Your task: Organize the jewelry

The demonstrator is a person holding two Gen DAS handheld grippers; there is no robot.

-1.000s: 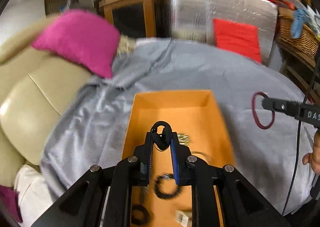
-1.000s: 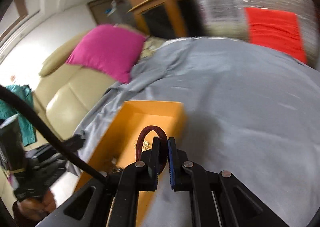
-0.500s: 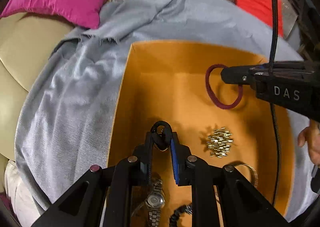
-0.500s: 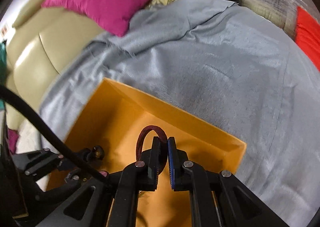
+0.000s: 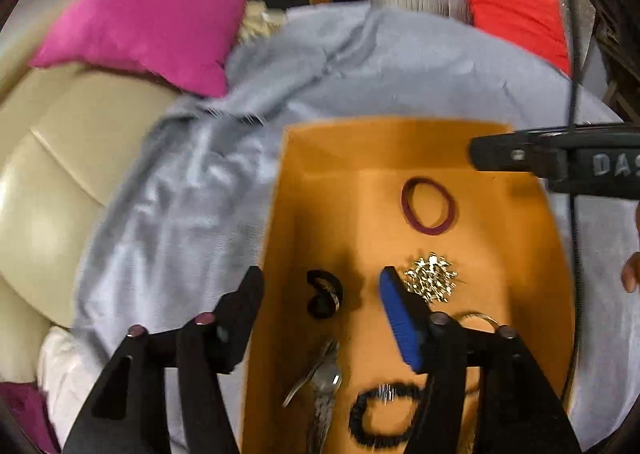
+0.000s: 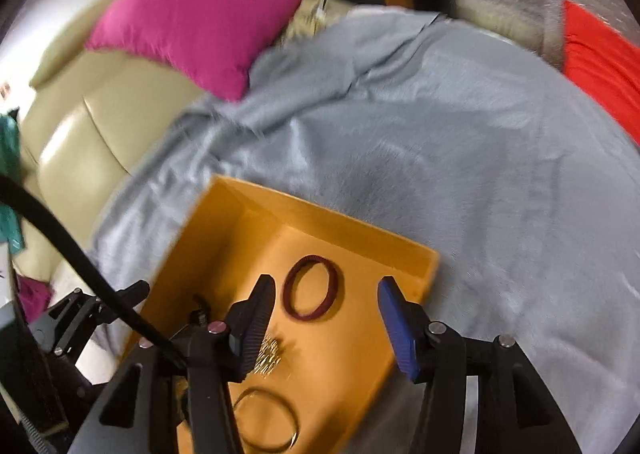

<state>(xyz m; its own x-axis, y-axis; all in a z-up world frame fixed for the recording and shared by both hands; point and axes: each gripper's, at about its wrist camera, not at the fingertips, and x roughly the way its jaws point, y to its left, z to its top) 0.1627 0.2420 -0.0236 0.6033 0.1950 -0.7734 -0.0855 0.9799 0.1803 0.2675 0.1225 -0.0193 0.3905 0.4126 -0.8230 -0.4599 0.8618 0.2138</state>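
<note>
A pink pillow point(image 5: 144, 21) lies at far left on the sofa. The left gripper point(image 5: 320, 290) is opening over the orange tray point(image 5: 280, 213), a black ring point(image 5: 324, 294) lying loose between its jaws. Rightward, the right gripper point(image 6: 326, 302) is opening too, its maroon band point(image 6: 312, 288) released on the tray floor.

Half a second ago the left claw point(image 5: 320, 286) was shut on a small black curled band point(image 5: 325, 294); now its jaws are opening and the band lies free between them in the orange cardboard box point(image 5: 280, 213). The right claw point(image 6: 326, 292) held a dark red elastic ring point(image 6: 311, 288); its jaws are opening, and the ring lies just ahead.
</note>
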